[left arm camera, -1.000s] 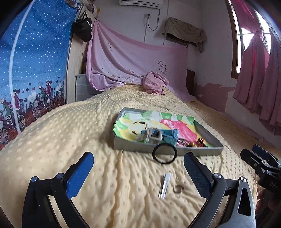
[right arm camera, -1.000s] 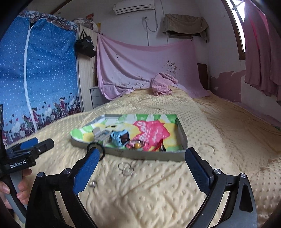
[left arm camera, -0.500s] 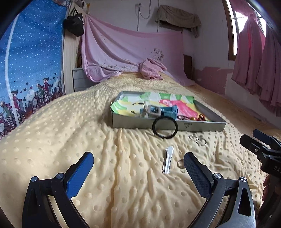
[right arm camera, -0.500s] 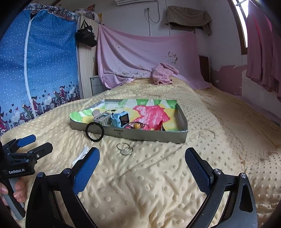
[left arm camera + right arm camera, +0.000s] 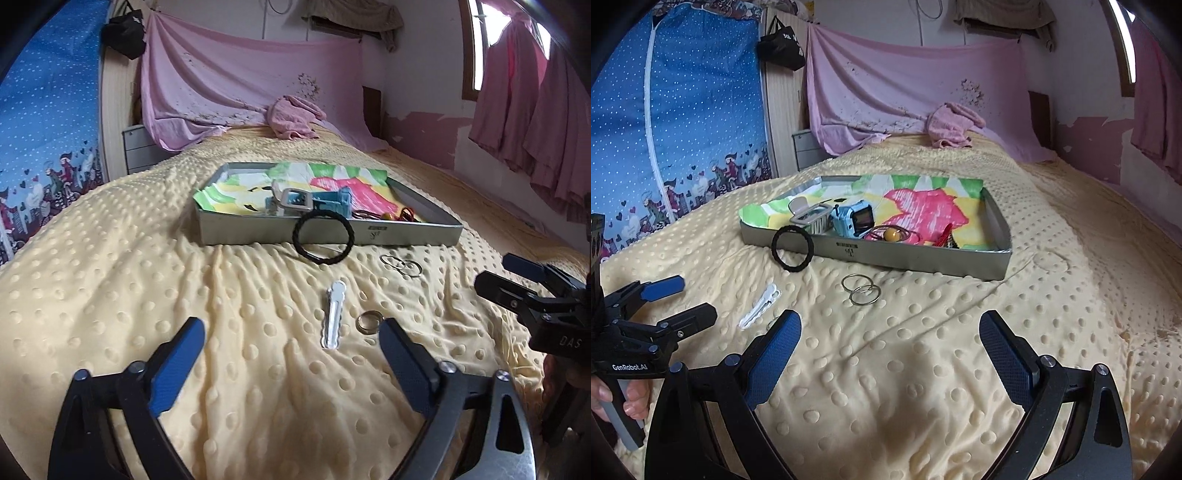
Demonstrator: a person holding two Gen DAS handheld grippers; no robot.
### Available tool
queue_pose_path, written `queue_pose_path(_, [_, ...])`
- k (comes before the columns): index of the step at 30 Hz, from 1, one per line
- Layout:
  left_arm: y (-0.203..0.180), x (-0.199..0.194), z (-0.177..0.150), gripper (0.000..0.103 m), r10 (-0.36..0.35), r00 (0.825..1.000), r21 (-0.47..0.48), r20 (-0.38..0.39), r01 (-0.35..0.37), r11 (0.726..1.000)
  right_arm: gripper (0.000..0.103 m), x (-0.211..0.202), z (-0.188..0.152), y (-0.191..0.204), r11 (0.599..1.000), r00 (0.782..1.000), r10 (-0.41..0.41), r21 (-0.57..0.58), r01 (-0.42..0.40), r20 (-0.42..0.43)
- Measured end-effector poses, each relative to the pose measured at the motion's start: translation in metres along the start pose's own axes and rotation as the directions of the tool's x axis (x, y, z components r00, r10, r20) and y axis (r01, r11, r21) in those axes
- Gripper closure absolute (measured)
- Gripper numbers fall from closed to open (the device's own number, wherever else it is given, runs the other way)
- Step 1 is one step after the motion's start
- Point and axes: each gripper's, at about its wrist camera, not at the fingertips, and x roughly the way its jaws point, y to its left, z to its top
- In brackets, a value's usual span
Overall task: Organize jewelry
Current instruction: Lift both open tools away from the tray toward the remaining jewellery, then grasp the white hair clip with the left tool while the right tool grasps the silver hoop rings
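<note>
A grey tray (image 5: 258,230) lined with bright paper sits on the yellow blanket and holds a blue watch (image 5: 855,219) and other trinkets. A black hair tie (image 5: 323,236) leans on the tray's front wall. Two linked metal rings (image 5: 860,290) lie in front of the tray. A white hair clip (image 5: 334,314) and a small gold ring (image 5: 367,321) lie just ahead of my left gripper (image 5: 290,332). Its jaws are closing and touch nothing. My right gripper (image 5: 890,321) hovers open over bare blanket, short of the linked rings.
The dotted yellow blanket (image 5: 1071,295) covers the whole bed. A crumpled pink towel (image 5: 291,118) lies at the far end under a hanging pink sheet. Grey drawers (image 5: 142,147) and a blue patterned curtain (image 5: 683,110) stand at the left, pink curtains (image 5: 535,110) at the right.
Both grippers have sunk toward the blanket and tipped down. The clip, the gold ring and the linked rings now sit closer. The left jaws have narrowed slightly.
</note>
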Motion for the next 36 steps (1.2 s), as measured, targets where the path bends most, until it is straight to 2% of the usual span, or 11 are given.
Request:
queue_pose_path(2, [-0.003,0.002,0.000,0.018,-0.011,1.000,0.013,-0.008,0.011,1.000,0.013,0.005,0.000,-0.001,1.000,1.000,0.009,0.002,-0.009,-0.011])
queue_pose_path(5, [-0.006,0.007,0.000,0.031,-0.035,0.999,0.031,-0.029,0.036,0.999,0.024,0.011,0.000,-0.002,1.000,0.999,0.022,0.002,-0.022,-0.026])
queue_pose_path(10, [-0.010,0.018,0.002,0.054,-0.078,0.994,0.033,-0.073,0.081,0.996,0.027,0.023,0.000,-0.001,0.999,0.998,0.047,-0.003,-0.047,-0.049])
queue_pose_path(16, [-0.008,0.034,0.005,0.066,-0.125,0.986,-0.006,-0.112,0.125,0.992,0.031,0.036,0.001,0.003,0.997,0.995,0.071,-0.014,-0.072,-0.069])
queue_pose_path(26, [-0.013,0.055,0.008,0.080,-0.149,0.977,-0.013,-0.152,0.149,0.989,0.038,0.065,0.007,0.009,0.993,0.988,0.116,-0.013,-0.118,-0.107])
queue_pose_path(29, [-0.010,0.059,0.008,0.085,-0.149,0.975,-0.029,-0.162,0.146,0.989,0.044,0.077,0.011,0.014,0.992,0.986,0.124,-0.024,-0.127,-0.116])
queue_pose_path(31, [-0.007,0.061,0.008,0.090,-0.155,0.975,-0.048,-0.162,0.149,0.988,0.044,0.086,0.014,0.018,0.991,0.984,0.127,-0.028,-0.132,-0.125])
queue_pose_path(36, [-0.003,0.062,0.007,0.091,-0.168,0.973,-0.072,-0.157,0.158,0.985,0.052,0.097,0.015,0.020,0.990,0.981,0.134,-0.023,-0.139,-0.139])
